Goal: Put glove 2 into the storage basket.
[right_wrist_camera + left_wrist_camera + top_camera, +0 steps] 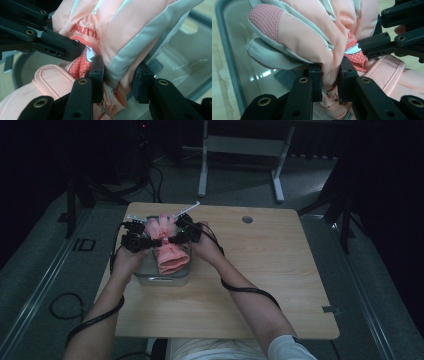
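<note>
The worktop (280,270) carries a clear tub (162,279), and a pink padded glove (170,252) lies in it, between the two tongs. The left tongs (331,77) are closed on a fold of the glove at its wrist; the right tongs (117,75) pinch a neighbouring fold from the other side. The glove looks light, soft and puffy, its shell likely slick, so thin folds may slip; the stitched cuff nearest the tongs seems the firmer hold

Left gripper (150,241) and right gripper (172,239) facing, jaws clamped.
</note>
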The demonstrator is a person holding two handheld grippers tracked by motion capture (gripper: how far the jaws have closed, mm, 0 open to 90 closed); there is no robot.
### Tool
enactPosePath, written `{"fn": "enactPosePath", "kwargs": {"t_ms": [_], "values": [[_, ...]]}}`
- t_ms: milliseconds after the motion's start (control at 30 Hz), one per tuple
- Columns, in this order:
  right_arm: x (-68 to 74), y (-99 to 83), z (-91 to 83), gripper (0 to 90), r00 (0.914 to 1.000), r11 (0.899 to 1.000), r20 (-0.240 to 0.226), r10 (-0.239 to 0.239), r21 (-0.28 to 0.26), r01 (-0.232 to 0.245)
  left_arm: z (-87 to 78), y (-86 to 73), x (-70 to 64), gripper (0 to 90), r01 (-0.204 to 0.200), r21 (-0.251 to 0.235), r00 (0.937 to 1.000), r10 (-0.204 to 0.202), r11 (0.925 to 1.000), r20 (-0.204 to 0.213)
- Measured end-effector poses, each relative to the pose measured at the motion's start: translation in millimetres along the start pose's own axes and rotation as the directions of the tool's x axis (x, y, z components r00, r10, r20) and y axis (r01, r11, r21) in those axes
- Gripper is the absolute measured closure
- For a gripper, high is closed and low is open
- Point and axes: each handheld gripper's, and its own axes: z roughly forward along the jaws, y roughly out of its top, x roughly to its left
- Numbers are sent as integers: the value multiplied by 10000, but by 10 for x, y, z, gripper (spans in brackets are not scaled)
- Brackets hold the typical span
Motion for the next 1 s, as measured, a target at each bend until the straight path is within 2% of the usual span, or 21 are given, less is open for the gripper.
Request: {"fn": "enactPosePath", "kwargs": {"t_ms": [100,167,233,367,500,633,833,933,967,1000], "values": [[-12,-49,98,657,10000,9996,-47,82,258,-81,79,-69,58,758,298,203,9995,-301,9994,133],[-22,-80,162,656,9999,9991,-66,110,416,-107,126,-101,83,758,334,337,9994,-337,9989,86],[-33,-105,213,652,9998,9986,-80,179,496,-175,158,-114,89,756,211,474,9998,-209,9987,-51],[-61,-126,266,641,9996,9978,-111,277,602,-270,201,-121,128,748,353,656,9994,-352,9972,-15],[-63,-119,313,620,9996,9969,36,286,733,-288,233,-129,163,713,530,759,9985,-520,9957,-159],[-92,-96,329,601,9992,9952,83,404,891,-409,248,-119,122,673,213,797,9985,-172,9966,-513],[-117,-96,328,568,9983,9947,156,565,851,-576,241,-124,172,622,516,806,9977,-479,9954,-474],[-144,-95,325,555,9975,9941,139,700,826,-709,232,-136,181,607,456,724,9977,-418,9963,-527],[-171,-88,323,554,9953,9915,250,936,888,-955,232,-140,173,608,285,794,9974,-231,9964,-681],[-170,-83,327,552,9953,9915,294,926,896,-949,234,-140,172,609,274,815,9971,-215,9963,-733]]}}
